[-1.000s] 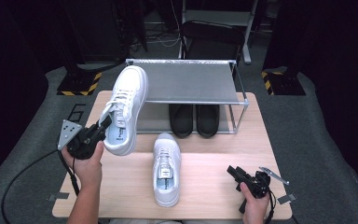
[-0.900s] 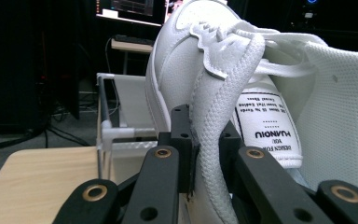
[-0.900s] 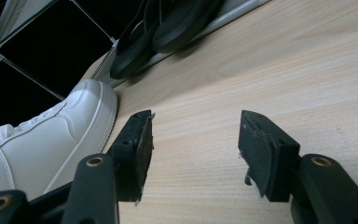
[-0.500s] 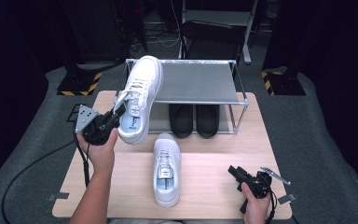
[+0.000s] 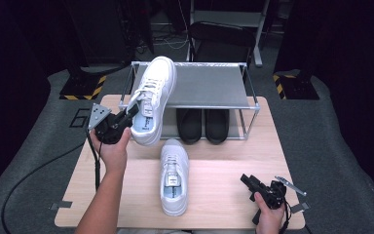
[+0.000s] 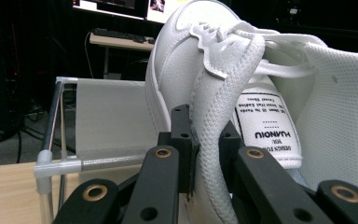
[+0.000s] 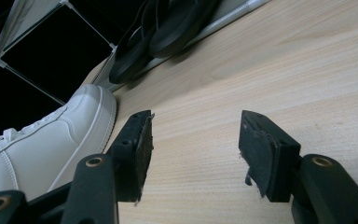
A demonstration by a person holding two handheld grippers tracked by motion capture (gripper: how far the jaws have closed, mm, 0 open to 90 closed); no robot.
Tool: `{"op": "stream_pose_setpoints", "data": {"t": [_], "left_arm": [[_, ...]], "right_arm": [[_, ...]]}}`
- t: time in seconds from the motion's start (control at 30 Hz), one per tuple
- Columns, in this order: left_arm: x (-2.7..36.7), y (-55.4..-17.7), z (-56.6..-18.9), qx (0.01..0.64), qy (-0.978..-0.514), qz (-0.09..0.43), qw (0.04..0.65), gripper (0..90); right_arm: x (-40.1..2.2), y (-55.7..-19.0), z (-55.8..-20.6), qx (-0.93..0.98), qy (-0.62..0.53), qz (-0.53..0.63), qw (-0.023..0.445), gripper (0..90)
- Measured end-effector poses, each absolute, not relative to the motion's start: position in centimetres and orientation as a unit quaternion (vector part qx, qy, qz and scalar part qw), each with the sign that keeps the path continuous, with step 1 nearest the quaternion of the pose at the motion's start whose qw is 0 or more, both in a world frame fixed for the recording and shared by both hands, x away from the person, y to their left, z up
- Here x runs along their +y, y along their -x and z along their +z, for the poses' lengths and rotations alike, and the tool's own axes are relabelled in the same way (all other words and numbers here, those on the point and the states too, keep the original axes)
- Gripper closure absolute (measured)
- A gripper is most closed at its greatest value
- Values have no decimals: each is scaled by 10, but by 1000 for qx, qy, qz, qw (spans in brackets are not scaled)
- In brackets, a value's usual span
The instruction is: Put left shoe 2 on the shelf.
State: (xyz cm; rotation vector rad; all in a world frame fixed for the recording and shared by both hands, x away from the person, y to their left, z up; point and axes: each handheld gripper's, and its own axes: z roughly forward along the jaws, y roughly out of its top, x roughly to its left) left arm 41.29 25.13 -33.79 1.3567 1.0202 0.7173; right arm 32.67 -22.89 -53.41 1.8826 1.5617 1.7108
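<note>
My left gripper (image 6: 200,154) pinches one white leather sneaker's (image 5: 152,105) collar, tongue label "HUANQIU", above the metal rack's (image 5: 246,109) left end; its twin (image 5: 173,178) lies mid-table. My right gripper (image 7: 193,144) rests spread.

Wooden table (image 5: 224,195); white sneaker (image 5: 174,178); shoe rack (image 5: 195,87)

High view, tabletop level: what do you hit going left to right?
Left gripper → held white sneaker → white sneaker on the table → black slippers under the rack → right gripper.
</note>
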Motion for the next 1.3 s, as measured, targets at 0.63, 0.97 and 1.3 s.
{"op": "stream_pose_setpoints", "data": {"t": [0.63, 0.97, 1.3], "left_arm": [[234, -445, -325, 445, -585, 308, 605, 829], [218, -481, -311, 452, -589, 304, 596, 830], [202, -523, -301, 482, -589, 288, 581, 830]], "right_arm": [[-234, -321, -534, 514, -635, 571, 84, 440], [-238, -319, -534, 508, -637, 574, 80, 440], [-239, -319, -534, 500, -638, 580, 77, 440]]}}
